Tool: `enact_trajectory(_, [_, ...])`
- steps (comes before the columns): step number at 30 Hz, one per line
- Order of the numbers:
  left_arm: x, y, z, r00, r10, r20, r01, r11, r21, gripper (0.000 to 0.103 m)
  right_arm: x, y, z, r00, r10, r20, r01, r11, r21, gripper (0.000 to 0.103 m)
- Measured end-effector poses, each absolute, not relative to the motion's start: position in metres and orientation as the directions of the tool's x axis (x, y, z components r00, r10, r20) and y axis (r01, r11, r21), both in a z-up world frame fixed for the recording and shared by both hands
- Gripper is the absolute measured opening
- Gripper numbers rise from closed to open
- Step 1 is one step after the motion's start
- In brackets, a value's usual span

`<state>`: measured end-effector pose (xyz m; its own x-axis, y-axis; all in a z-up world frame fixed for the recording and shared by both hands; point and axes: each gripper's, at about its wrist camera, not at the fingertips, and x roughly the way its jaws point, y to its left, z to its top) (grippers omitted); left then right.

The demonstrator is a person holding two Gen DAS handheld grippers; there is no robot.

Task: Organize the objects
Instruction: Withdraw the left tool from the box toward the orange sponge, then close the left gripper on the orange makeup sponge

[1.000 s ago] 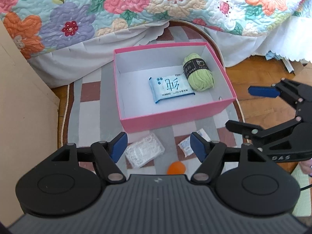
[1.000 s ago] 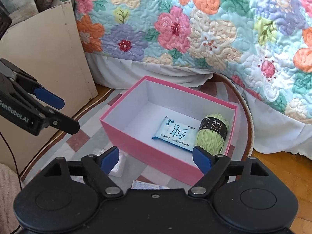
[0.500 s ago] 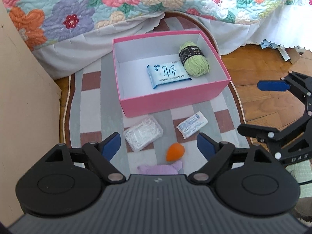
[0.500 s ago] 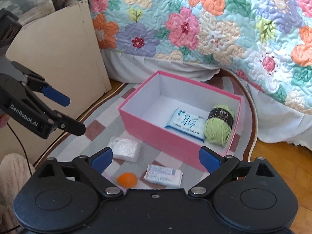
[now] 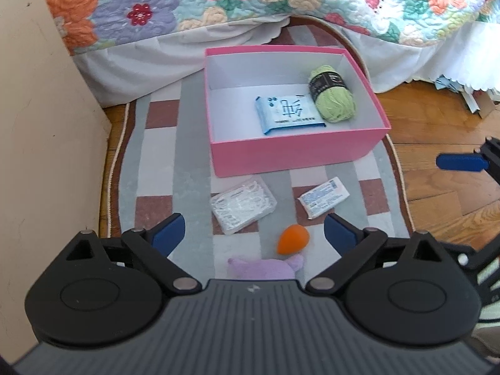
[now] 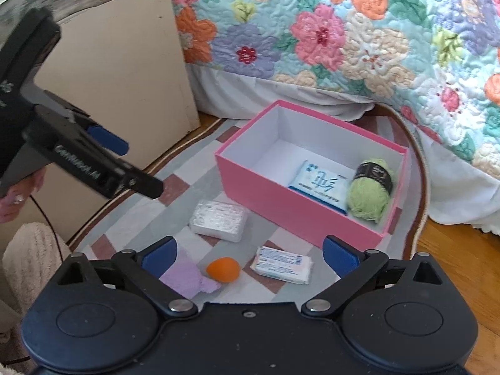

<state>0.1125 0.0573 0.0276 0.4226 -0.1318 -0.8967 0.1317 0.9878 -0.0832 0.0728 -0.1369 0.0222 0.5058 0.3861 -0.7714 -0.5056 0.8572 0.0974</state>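
Both your grippers hang over the rug, empty, fingers spreading wide.

Your left gripper [image 5: 253,234] has its fingers [image 5: 167,234] apart and opening, nothing between the pads; below it on the rug [image 5: 162,168] lie the clear packet [image 5: 243,206], the white pack [image 5: 323,197], the orange ball [image 5: 293,243] and a lilac cloth [image 5: 265,267]. Your right gripper [image 6: 248,257] is likewise apart and opening, gripping nothing. The pink box [image 6: 281,206] sits beyond these four, at the bed's edge, holding the blue wipes [image 6: 322,184] with the green yarn [image 6: 368,190] just beside them. A cream board [image 6: 125,72] stands at the rug's left.
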Motion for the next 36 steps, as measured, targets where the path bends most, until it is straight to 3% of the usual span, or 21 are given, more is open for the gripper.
enact_trajectory(9, [0.106,0.058,-0.002,0.377,-0.185,-0.907,0.147,0.979,-0.139,0.097,0.067,-0.124,-0.002,0.454,0.466,-0.760,-0.536,0.823,0.185,0.101])
enact_trajectory(14, [0.103,0.056,-0.020,0.360,-0.239,-0.902,0.170,0.967,-0.188,0.097,0.067,-0.112,-0.023,0.481,0.377,-0.791,-0.544,0.836,0.067,0.101])
enact_trajectory(19, [0.100,0.051,-0.034,0.369,-0.229,-0.901,0.190,0.967,-0.168,0.097,0.071,-0.108,-0.042,0.459,0.366,-0.810,-0.555,0.830,0.060,0.101])
enact_trajectory(25, [0.105,0.046,-0.052,0.370,-0.277,-0.887,0.226,0.953,-0.203,0.097,0.071,-0.097,-0.066,0.529,0.242,-0.814,-0.558,0.821,-0.118,0.101])
enact_trajectory(30, [0.109,0.044,-0.069,0.364,-0.308,-0.879,0.224,0.945,-0.239,0.096,0.073,-0.097,-0.082,0.545,0.237,-0.804,-0.551,0.824,-0.130,0.101])
enact_trajectory(36, [0.114,0.040,-0.090,0.350,-0.264,-0.898,0.209,0.957,-0.200,0.093,0.075,-0.097,-0.094,0.591,0.286,-0.755,-0.513,0.855,-0.078,0.101])
